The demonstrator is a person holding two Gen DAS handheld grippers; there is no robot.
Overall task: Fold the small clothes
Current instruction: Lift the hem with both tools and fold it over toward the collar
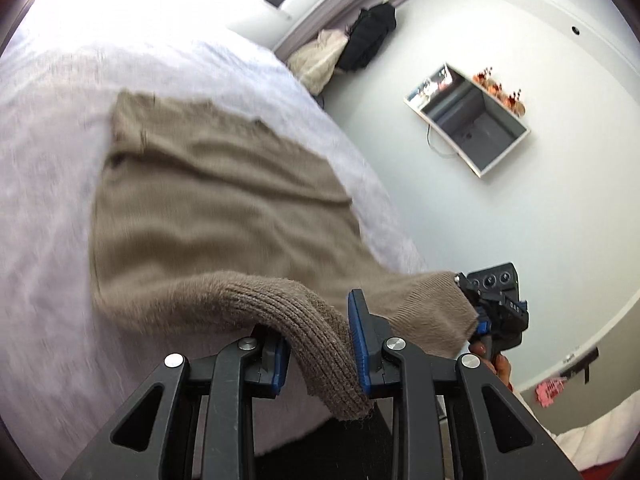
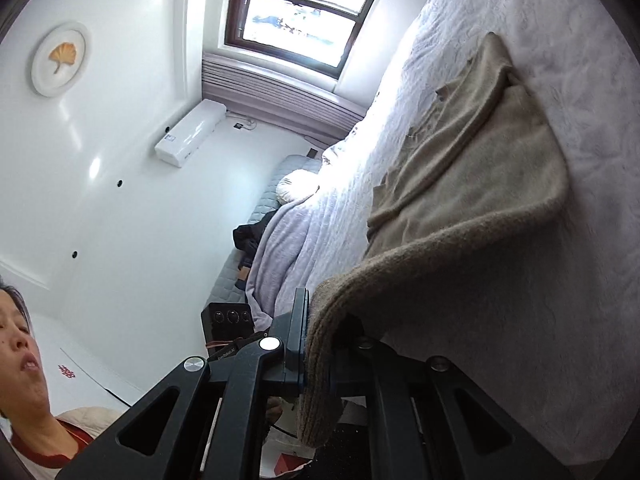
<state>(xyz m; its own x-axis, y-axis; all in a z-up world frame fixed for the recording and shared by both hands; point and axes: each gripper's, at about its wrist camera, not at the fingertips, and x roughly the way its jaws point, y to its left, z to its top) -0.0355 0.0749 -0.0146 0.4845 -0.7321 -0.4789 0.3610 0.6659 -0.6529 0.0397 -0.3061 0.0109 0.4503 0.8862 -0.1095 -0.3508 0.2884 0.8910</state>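
A beige knit sweater [image 1: 216, 196] lies spread on the pale bed cover [image 1: 48, 168]; it also shows in the right wrist view [image 2: 472, 184]. My left gripper [image 1: 318, 344] is shut on the sweater's ribbed hem, which hangs down between the blue pads [image 1: 360, 336]. My right gripper [image 2: 320, 340] is shut on another part of the ribbed hem [image 2: 320, 368] and lifts it off the bed. The right gripper also shows in the left wrist view [image 1: 480, 312], holding the hem corner at the bed's edge.
The bed cover [image 2: 540, 320] fills the right wrist view. A framed mirror [image 1: 468, 120] hangs on the wall. Clothes [image 1: 360, 40] lie piled by the window. An air conditioner [image 2: 190, 132] and a window [image 2: 300, 12] are on the far wall. The person's face [image 2: 20, 344] is close.
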